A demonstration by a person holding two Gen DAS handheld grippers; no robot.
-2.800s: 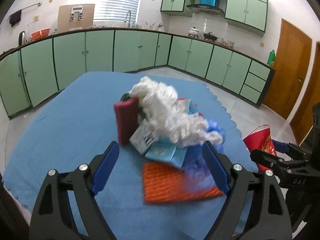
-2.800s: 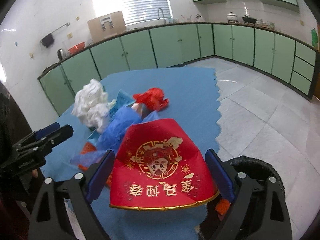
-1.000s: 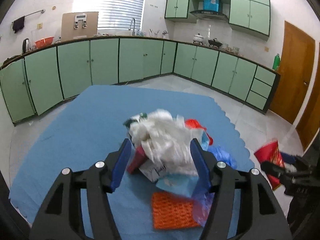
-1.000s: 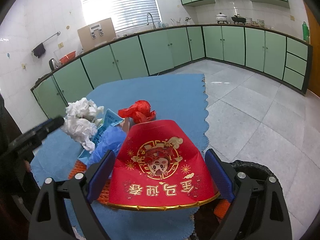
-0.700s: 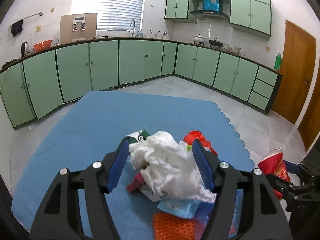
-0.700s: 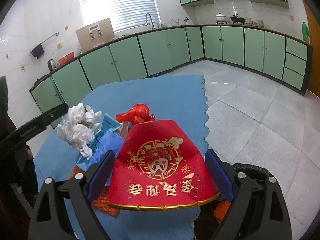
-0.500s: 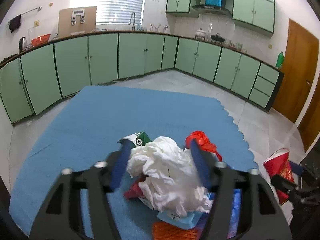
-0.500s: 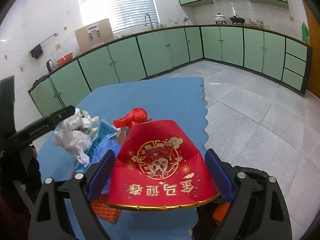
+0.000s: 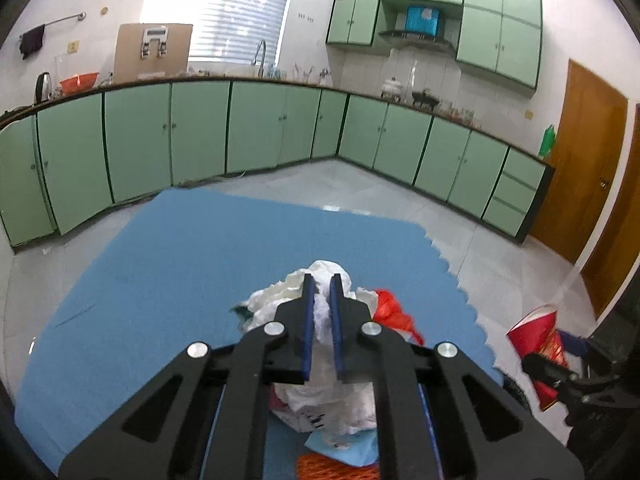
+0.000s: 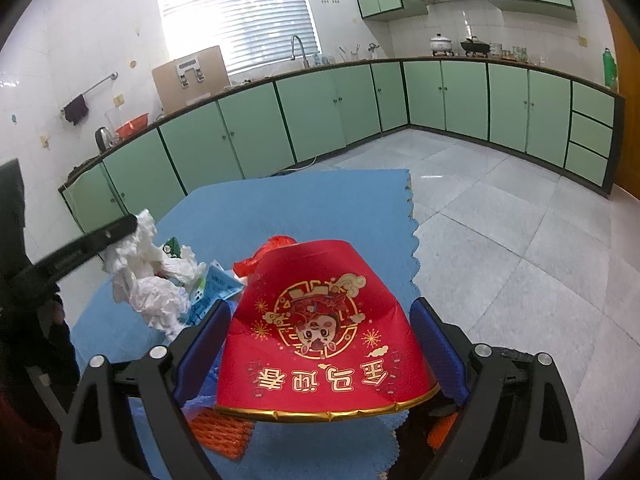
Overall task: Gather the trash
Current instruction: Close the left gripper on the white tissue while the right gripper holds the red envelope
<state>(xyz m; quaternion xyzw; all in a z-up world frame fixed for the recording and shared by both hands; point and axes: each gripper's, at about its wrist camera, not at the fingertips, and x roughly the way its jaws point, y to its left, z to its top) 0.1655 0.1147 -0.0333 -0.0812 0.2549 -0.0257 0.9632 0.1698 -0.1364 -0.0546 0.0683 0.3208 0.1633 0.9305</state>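
Left gripper (image 9: 320, 292) clenched on crumpled white plastic wad (image 9: 332, 384), hanging beneath it. Right gripper (image 10: 320, 344) grasps red paper bag (image 10: 324, 332) between its fingers. Lift clear, carry steadily bagward.

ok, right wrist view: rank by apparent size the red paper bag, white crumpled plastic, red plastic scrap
1. red paper bag, though it sits nearest the lens, which inflates it
2. white crumpled plastic
3. red plastic scrap, partly hidden behind the bag

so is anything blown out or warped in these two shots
Left wrist view: the window blinds glare white and the cabinet run bows from fisheye distortion. Right wrist view: the blinds wash out too, and the left tongs look slightly blurred.
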